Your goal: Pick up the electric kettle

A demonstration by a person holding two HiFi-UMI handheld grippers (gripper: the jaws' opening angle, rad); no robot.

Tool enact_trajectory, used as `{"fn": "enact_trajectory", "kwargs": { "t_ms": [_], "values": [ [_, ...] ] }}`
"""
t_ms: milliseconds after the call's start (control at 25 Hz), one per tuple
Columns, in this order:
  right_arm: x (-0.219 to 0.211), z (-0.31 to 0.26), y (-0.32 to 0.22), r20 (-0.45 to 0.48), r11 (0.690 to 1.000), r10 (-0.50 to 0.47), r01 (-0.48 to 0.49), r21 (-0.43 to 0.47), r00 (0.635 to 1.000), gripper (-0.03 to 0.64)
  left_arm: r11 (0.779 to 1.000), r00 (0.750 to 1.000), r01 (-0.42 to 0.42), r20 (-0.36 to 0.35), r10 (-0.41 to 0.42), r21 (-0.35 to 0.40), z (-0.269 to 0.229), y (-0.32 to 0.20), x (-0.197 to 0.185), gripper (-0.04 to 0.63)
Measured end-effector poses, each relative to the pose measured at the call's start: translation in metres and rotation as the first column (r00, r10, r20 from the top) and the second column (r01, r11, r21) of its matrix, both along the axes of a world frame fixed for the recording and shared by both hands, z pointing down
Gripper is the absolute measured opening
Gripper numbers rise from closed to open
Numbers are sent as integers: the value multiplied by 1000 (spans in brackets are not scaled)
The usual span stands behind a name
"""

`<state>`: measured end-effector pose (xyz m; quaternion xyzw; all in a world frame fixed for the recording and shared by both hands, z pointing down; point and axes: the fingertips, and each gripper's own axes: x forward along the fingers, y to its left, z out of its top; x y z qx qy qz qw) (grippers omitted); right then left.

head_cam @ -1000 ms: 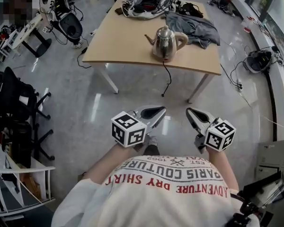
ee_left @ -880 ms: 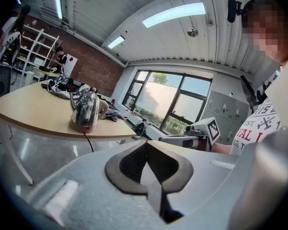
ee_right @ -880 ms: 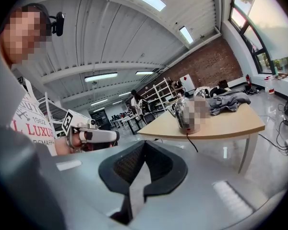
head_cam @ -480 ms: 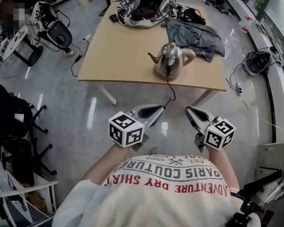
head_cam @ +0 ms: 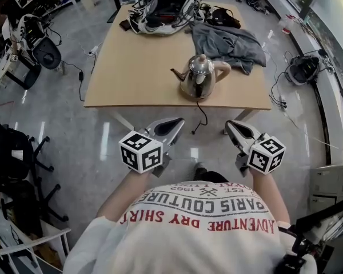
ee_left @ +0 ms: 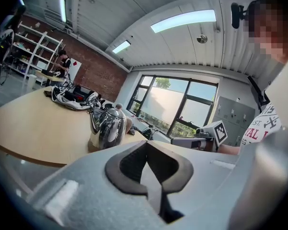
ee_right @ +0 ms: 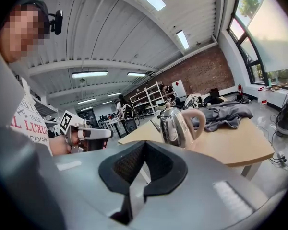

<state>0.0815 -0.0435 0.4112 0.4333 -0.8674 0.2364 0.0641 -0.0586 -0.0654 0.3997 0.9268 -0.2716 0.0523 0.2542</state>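
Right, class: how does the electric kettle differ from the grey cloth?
The electric kettle is shiny metal; the grey cloth is dull fabric. The kettle stands upright by the near edge; the cloth lies crumpled farther back. A cord hangs from the kettle; the cloth has none. Both rest on the table.

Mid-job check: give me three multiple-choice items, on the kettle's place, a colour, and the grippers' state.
1. The kettle stands: A on the floor; B on the table; C on a chair.
2. The cloth behind it is: A red; B grey; C yellow.
3. The left gripper and right gripper are: A shut, empty; B open; C shut on the kettle.
1 B: it sits by the table's near edge. 2 B: a grey heap. 3 A: jaws together, nothing between.
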Motion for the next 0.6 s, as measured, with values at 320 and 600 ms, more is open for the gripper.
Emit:
{"fn": "enact_trajectory", "kwargs": {
  "t_ms": [320,600],
  "values": [
    [28,8,-45,-7,1000,28,-28,-2,1000,0,998,998,57,41,-56,-17,7,-44,4,2],
    [52,19,-108,4,999,39,-39,-12,999,18,993,993,104,67,-100,-55,24,-93,11,2]
  ]
}}
